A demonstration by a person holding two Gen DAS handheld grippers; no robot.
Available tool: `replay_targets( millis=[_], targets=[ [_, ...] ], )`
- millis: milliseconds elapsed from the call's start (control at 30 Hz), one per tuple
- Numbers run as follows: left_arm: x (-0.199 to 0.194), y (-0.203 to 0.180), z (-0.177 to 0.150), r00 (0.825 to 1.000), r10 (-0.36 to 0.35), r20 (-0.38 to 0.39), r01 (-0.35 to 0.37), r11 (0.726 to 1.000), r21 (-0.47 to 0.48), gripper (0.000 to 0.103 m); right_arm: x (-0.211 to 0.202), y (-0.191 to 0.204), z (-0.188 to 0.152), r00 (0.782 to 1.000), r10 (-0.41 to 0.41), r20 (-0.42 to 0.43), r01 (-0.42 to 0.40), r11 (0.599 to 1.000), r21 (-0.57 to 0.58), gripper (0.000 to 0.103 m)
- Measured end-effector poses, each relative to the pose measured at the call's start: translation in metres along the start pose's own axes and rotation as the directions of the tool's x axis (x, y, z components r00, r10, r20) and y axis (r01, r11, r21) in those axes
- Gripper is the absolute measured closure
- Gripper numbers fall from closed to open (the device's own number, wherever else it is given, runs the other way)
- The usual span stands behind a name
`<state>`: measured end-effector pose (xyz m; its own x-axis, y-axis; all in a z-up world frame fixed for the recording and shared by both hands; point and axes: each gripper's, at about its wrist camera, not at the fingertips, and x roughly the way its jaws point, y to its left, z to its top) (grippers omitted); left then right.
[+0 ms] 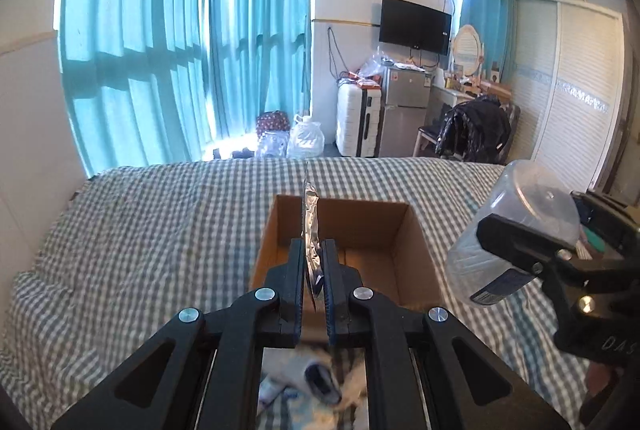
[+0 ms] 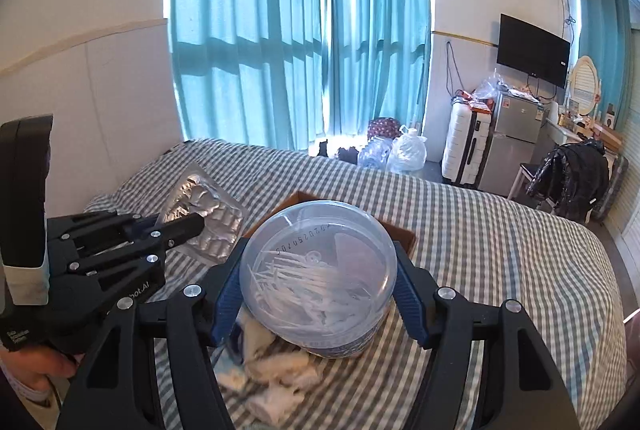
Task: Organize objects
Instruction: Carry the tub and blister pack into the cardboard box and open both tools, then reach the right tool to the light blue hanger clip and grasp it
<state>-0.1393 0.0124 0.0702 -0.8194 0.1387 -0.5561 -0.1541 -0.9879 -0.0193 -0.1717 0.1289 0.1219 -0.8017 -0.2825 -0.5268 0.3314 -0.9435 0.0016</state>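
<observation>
While the left gripper (image 1: 312,262) pinched a silver foil blister pack (image 1: 310,222) edge-on between its narrow fingers, an open brown cardboard box (image 1: 416,250) sat just beyond the tips. Right gripper (image 2: 318,272) fingers clamped a round clear plastic container (image 2: 320,262) (white sticks inside) over the checked bedsheet (image 2: 500,250).

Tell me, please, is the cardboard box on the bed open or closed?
Open. In the left wrist view the cardboard box shows its bare brown inner walls and floor, with no flap or lid over them.
</observation>
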Motion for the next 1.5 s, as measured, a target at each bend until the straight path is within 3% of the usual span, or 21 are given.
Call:
replay_targets(
  millis=[233,533,833,900,1000,1033,1067,1200,1367,1500],
  targets=[
    [0.069,0.004,0.000,0.999,-0.012,-0.038,0.011,1.000,-0.011,0.095,0.076,-0.020,0.003,0.999,0.015,-0.043,-0.013,0.999,0.042,0.038],
    [0.151,0.007,-0.025,0.993,-0.007,-0.116,0.007,1.000,-0.004,0.095,0.170,-0.052,-0.024,0.987,0.008,-0.161,0.008,0.995,0.101,0.038],
    [0.173,0.005,-0.048,0.986,-0.007,-0.164,0.010,1.000,0.013,0.093,0.182,-0.066,-0.041,0.985,0.038,-0.168,-0.014,0.990,0.143,0.037],
    [0.167,0.006,-0.045,0.987,-0.009,-0.159,0.009,1.000,-0.002,0.091,0.170,-0.064,-0.037,0.990,0.029,-0.140,-0.010,0.991,0.133,0.026],
    [0.153,0.006,-0.040,0.989,-0.002,-0.148,0.001,1.000,-0.008,0.068,0.145,-0.059,-0.024,0.996,-0.002,-0.093,0.012,0.993,0.114,0.021],
    [0.146,0.007,-0.038,0.990,0.007,-0.139,-0.008,1.000,-0.004,0.050,0.140,-0.057,-0.022,0.996,0.000,-0.087,0.010,0.993,0.114,0.021],
    [0.138,0.008,-0.036,0.992,0.020,-0.123,-0.021,1.000,0.000,0.039,0.131,-0.056,-0.019,0.997,0.002,-0.078,0.007,0.993,0.115,0.020],
    [0.099,0.011,-0.030,0.996,0.040,-0.084,-0.041,0.999,-0.010,0.027,0.090,-0.047,-0.011,0.999,-0.004,-0.040,0.009,0.994,0.110,0.016],
    [0.045,0.015,-0.027,0.996,0.087,-0.030,-0.088,0.996,-0.031,0.005,0.029,-0.030,-0.009,1.000,-0.025,-0.003,0.025,0.997,0.076,0.013],
    [-0.004,0.014,-0.032,0.993,0.121,0.013,-0.121,0.992,-0.018,0.000,-0.009,-0.013,-0.010,0.999,-0.037,0.013,0.037,0.998,0.052,0.011]
  ],
)
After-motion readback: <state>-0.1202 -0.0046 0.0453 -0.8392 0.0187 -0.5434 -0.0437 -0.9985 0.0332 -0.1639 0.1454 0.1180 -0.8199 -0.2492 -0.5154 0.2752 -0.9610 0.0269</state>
